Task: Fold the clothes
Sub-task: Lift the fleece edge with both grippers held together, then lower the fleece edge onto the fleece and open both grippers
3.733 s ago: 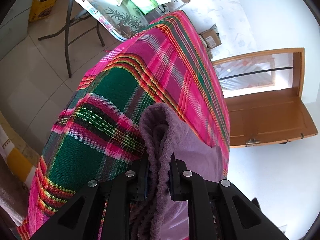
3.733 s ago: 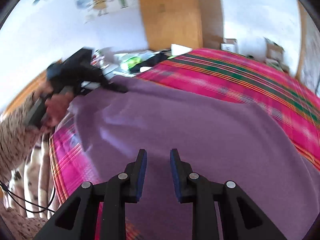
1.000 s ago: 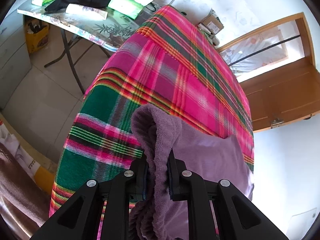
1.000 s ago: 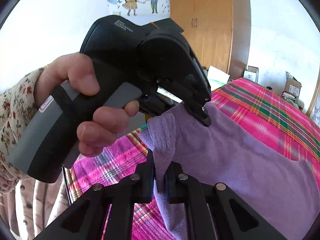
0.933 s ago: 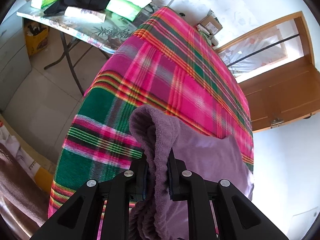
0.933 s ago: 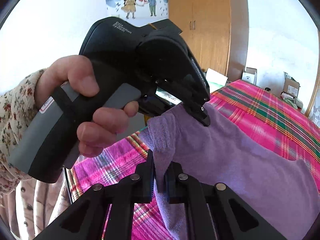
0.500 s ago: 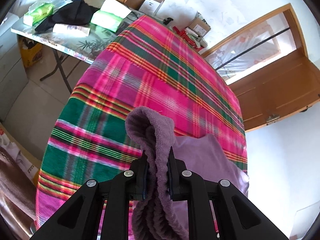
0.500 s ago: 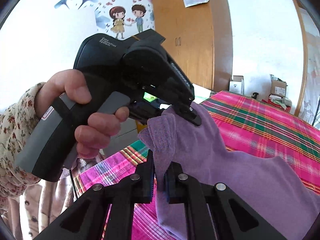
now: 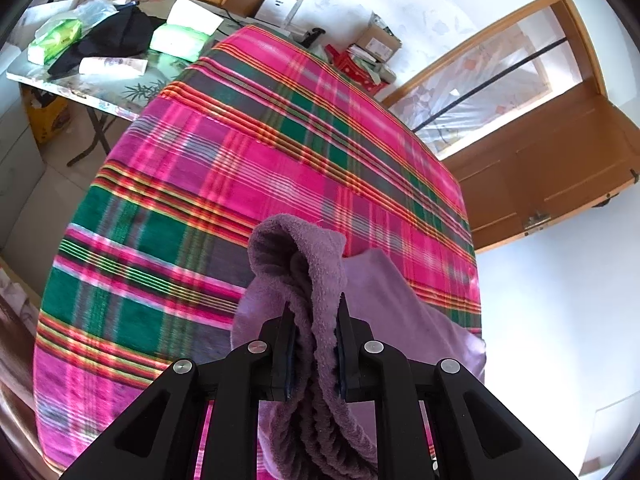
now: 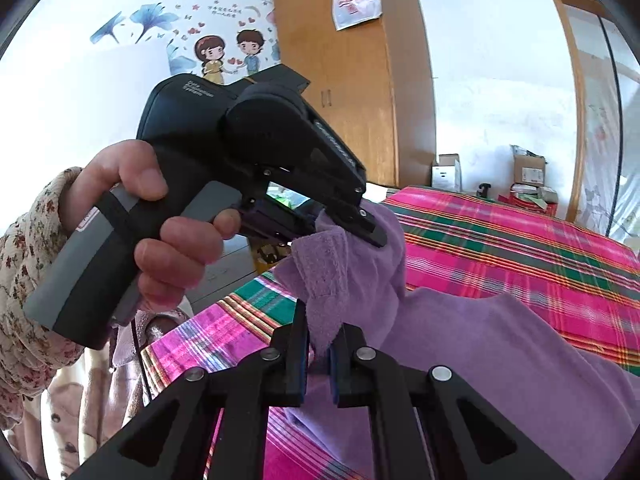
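A purple fleece garment (image 9: 404,320) lies partly on a bed with a pink and green plaid blanket (image 9: 240,168). My left gripper (image 9: 314,320) is shut on a bunched edge of the garment and holds it above the blanket. My right gripper (image 10: 318,330) is shut on a nearby edge of the same garment (image 10: 500,360), lifted off the bed. In the right wrist view the left gripper (image 10: 362,218), held in a hand, pinches the cloth just above and beyond my right fingertips. The rest of the garment drapes down to the right onto the blanket (image 10: 500,248).
A cluttered side table (image 9: 104,52) with tissue packs and dark cloth stands left of the bed. Cardboard boxes (image 9: 376,44) sit by the far wall. A wooden door (image 9: 552,168) is on the right, a wooden wardrobe (image 10: 348,92) behind the bed.
Both grippers have risen with the garment's edges, so more of the bed shows beneath. The right gripper, open over the flat garment earlier, now grips the cloth next to the left one.
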`<action>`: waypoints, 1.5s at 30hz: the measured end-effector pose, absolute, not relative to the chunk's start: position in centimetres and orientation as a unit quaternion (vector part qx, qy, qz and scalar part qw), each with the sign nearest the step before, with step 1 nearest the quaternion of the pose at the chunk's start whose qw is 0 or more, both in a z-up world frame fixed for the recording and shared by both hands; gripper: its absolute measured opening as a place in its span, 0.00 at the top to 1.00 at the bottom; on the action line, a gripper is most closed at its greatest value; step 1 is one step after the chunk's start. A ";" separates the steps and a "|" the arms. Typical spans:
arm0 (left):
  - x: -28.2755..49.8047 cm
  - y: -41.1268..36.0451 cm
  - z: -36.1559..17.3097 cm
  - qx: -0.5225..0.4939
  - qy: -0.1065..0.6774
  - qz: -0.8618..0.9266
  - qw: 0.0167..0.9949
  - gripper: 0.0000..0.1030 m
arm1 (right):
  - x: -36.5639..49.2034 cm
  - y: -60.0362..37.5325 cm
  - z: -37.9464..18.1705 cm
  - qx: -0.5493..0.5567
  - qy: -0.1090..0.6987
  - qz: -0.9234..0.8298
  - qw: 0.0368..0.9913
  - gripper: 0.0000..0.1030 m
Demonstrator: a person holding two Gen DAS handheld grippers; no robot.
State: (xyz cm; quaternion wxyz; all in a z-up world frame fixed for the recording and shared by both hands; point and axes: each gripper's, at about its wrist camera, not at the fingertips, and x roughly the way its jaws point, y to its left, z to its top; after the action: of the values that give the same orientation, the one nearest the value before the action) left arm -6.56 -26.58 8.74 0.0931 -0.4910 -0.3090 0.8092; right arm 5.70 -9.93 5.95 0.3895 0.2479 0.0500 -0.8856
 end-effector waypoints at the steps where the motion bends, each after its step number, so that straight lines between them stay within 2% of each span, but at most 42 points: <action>1: -6.6 -26.2 8.8 -0.492 -0.308 0.809 0.094 0.85 | 5.5 -9.5 5.9 0.248 0.047 -0.887 0.386 0.92; 45: -11.0 -11.1 7.4 -0.539 -0.259 0.783 0.173 0.84 | 5.9 4.6 4.3 0.280 -0.023 -0.918 0.279 0.93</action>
State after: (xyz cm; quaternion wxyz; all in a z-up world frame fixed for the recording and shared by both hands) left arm -10.95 -11.10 7.42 0.1732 -0.5390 -0.2585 0.7827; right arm 5.87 4.64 4.31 0.2790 0.2800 -0.0231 -0.9183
